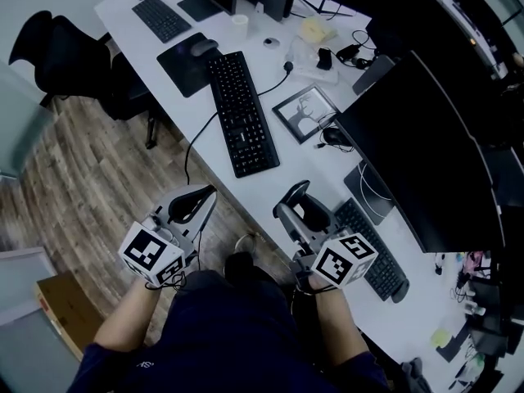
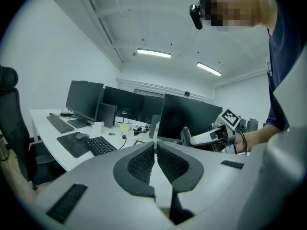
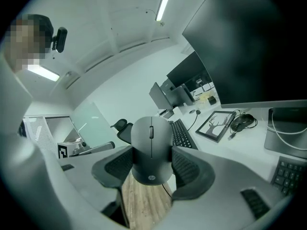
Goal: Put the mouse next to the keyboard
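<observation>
I'm counting two grippers here. The left gripper (image 2: 155,146) is hanging with its jaws pressed together on nothing, out over the wood floor (image 1: 90,162) just off the near edge of the desk (image 1: 315,169). The right gripper (image 3: 151,163) is grasping the grey mouse (image 3: 151,140), with a pad pressing on each flank and the scroll wheel pointing away from me. That mouse is riding in the air right at the desk's near edge, and I'm seeing floorboards under it between the jaws. I'm making out three keyboards: the middle keyboard (image 1: 240,113) lying diagonally ahead, the far keyboard (image 1: 161,17) up at the desk's end, and the near keyboard (image 1: 372,250) just beside the right gripper. That's three mice too, counting the held one. A second mouse (image 1: 203,47) is sitting on the dark mouse pad (image 1: 176,68) touching the middle keyboard's far corner, and a wired mouse (image 1: 336,136) is lying beside the single picture frame (image 1: 304,111). For room, I'm looking at a bare white patch between the middle keyboard's near end and the near keyboard, directly ahead of the right gripper. The strip between the middle keyboard and the frame is narrower. One cable (image 1: 190,150) is trailing off the near edge on the keyboard's left, the big monitor (image 1: 426,146) is walling in the right side, and one chair (image 1: 57,51) is standing well apart.
</observation>
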Demonstrator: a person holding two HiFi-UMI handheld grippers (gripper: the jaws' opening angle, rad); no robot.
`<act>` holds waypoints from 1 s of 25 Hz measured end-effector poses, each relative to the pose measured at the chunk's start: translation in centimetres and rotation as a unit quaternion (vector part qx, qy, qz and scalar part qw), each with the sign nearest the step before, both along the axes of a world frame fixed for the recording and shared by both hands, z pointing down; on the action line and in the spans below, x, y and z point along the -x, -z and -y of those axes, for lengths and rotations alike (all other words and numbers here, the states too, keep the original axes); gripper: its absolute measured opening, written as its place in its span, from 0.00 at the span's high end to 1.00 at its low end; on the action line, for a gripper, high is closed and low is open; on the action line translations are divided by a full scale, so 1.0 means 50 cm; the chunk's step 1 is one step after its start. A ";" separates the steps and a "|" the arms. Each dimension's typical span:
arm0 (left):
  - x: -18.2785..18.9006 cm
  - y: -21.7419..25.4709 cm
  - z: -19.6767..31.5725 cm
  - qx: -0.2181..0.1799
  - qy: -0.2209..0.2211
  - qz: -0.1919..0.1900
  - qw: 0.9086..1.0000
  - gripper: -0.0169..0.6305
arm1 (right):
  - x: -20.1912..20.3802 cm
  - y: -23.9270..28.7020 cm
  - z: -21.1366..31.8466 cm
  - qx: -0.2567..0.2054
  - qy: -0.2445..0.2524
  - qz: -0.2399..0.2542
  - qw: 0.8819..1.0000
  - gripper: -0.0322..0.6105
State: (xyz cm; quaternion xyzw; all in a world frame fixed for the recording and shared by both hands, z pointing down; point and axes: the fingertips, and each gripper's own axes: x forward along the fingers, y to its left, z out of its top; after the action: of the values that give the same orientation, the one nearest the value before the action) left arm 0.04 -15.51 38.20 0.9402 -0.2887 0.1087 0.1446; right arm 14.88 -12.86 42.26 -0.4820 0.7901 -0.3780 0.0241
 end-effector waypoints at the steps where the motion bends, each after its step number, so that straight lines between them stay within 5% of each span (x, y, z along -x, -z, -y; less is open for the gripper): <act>1: -0.003 -0.003 0.004 0.001 0.001 0.001 1.000 0.91 | -0.003 -0.008 0.004 0.004 0.001 -0.001 1.000 0.55; 25: -0.011 -0.128 0.046 0.053 0.006 0.017 0.998 0.91 | -0.008 -0.214 0.033 0.097 0.054 -0.094 0.989 0.55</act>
State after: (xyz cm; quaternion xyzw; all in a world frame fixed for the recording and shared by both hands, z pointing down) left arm 0.59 -17.80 44.59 0.9273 -0.2909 0.1391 0.1904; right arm 15.27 -14.53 52.96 -0.4723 0.7734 -0.4060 -0.1176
